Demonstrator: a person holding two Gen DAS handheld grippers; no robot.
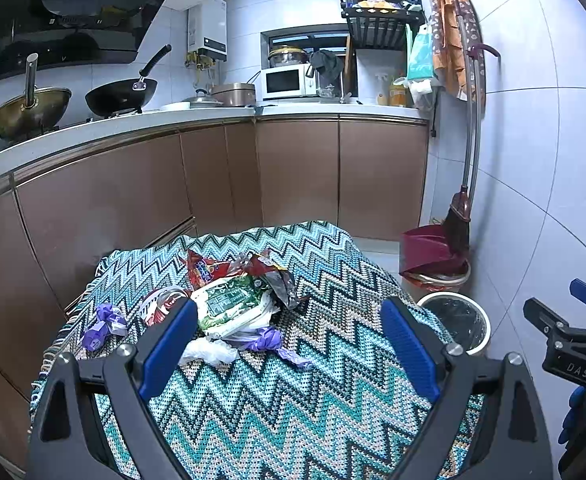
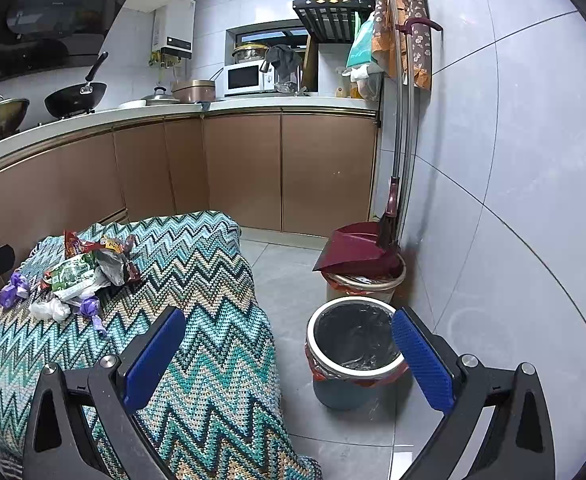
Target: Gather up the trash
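Note:
A pile of trash lies on a zigzag-patterned cloth (image 1: 325, 360) over a low table: a green and white packet (image 1: 229, 302), a red snack wrapper (image 1: 209, 270), purple wrappers (image 1: 103, 326) and a white crumpled bag (image 1: 209, 352). The pile also shows in the right wrist view (image 2: 77, 276). My left gripper (image 1: 289, 344) is open and empty, just short of the pile. My right gripper (image 2: 293, 356) is open and empty, above the cloth's right edge and a grey bin (image 2: 353, 344) with a black liner on the floor. The bin also shows in the left wrist view (image 1: 457, 320).
A second bin (image 2: 369, 276) with a maroon dustpan (image 2: 353, 250) and a broom (image 2: 393, 200) stands against the right wall. Brown kitchen cabinets (image 1: 297, 172) with a countertop, woks and a microwave run behind the table. Grey tiled floor (image 2: 285, 280) lies between the table and the bins.

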